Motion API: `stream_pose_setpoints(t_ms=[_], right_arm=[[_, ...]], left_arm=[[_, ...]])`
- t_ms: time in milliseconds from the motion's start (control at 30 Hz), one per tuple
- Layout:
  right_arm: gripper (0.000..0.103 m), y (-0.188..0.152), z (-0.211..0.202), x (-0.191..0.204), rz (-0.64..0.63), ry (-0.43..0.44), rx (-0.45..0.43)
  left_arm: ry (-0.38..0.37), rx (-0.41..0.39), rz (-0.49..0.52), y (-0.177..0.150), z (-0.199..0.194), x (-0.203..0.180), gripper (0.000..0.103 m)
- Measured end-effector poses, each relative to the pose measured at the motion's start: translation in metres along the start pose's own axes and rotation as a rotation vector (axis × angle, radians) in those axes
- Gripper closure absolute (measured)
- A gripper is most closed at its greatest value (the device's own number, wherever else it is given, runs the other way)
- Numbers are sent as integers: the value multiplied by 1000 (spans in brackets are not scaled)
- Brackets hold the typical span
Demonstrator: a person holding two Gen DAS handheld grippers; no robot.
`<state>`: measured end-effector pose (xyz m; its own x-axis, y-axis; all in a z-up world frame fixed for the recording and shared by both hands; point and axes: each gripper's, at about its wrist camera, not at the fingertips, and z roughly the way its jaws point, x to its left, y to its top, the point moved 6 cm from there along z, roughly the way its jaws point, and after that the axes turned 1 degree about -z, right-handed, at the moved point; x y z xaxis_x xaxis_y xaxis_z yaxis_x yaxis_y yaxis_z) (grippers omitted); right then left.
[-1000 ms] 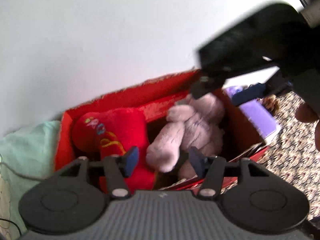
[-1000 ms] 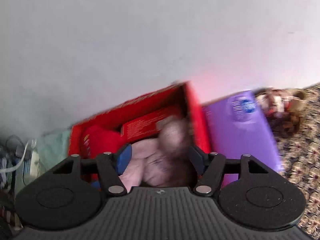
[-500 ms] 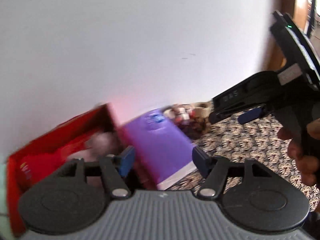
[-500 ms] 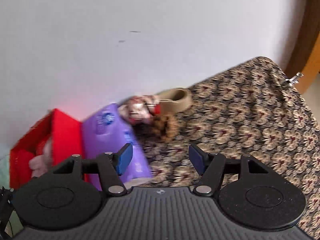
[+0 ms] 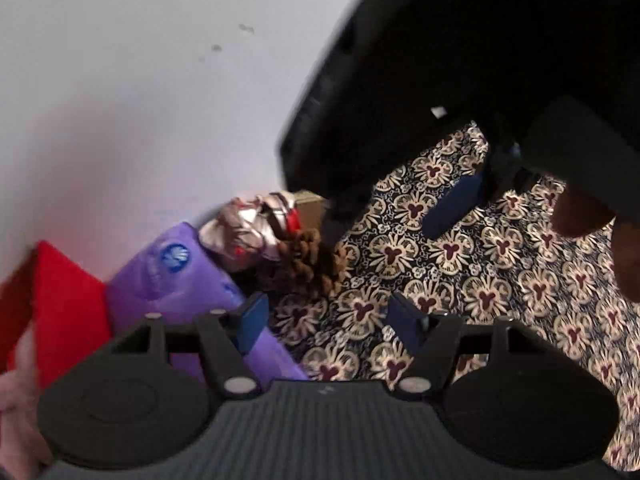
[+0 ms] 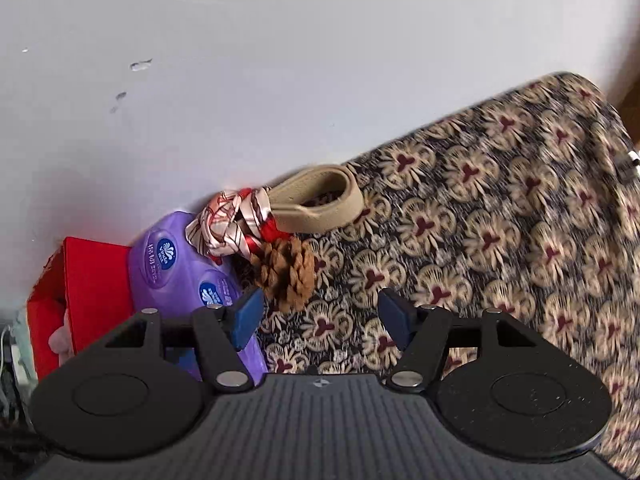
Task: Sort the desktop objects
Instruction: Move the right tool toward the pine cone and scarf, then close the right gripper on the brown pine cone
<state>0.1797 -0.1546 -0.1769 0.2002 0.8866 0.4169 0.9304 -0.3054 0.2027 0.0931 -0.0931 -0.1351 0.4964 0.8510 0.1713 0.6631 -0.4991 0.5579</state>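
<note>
A pinecone point(image 6: 288, 276) lies on the patterned tablecloth point(image 6: 500, 240), just ahead and left of my open right gripper point(image 6: 320, 316). Behind it sit a knotted red-and-white scarf point(image 6: 232, 228) and a beige strap loop point(image 6: 316, 200) by the wall. A purple tissue pack point(image 6: 180, 276) leans beside a red box point(image 6: 88, 276) holding a plush toy. In the left wrist view my left gripper point(image 5: 326, 322) is open over the cloth, with the pinecone point(image 5: 304, 268), the scarf point(image 5: 248, 232) and the tissue pack point(image 5: 172, 288) ahead to its left. The right gripper's dark body point(image 5: 440, 80) fills the upper right.
A white wall point(image 6: 280, 60) runs right behind the objects. The tablecloth drops off at its right edge point(image 6: 616, 128). A hand point(image 5: 592, 224) grips the other tool at the right of the left wrist view. Cables and pale green cloth point(image 6: 12, 340) lie at the far left.
Both grippers swung right, away from the red box with the plush toys, and now face the pinecone, scarf and strap. The right gripper crossed close in front of the left camera.
</note>
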Motion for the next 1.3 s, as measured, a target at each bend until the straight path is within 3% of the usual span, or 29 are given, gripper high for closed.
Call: stream_pose_setpoints(t_ms=[133,267,367,433,567,667,900,1067,1300], right_arm=[[30,10,15,7,-72,-1,43],[28,16,33,14,-85,23,89],[29,18,47,16,-86,35,129],[29,19,55,13,-69,41,151],[35,15,64,10,-56,87,187],[53,12,59,9,-44,115,182],[56,-7,30,5,-29,134,156],[56,-24,4,1,-24,136,133],[55,-44,-43,53,-167,161,17]], left_arm=[[51,25,-19,3,24,3,24],[74,36,-30,4,41,7,24],[60,52,-47,4,51,9,36],[53,78,-44,1,59,9,49],[71,65,-6,0,63,3,57],[56,68,-10,1,62,3,60],[9,67,22,-3,48,-10,61],[-8,16,32,-4,15,-16,61],[59,-74,-37,-9,-40,20,61]])
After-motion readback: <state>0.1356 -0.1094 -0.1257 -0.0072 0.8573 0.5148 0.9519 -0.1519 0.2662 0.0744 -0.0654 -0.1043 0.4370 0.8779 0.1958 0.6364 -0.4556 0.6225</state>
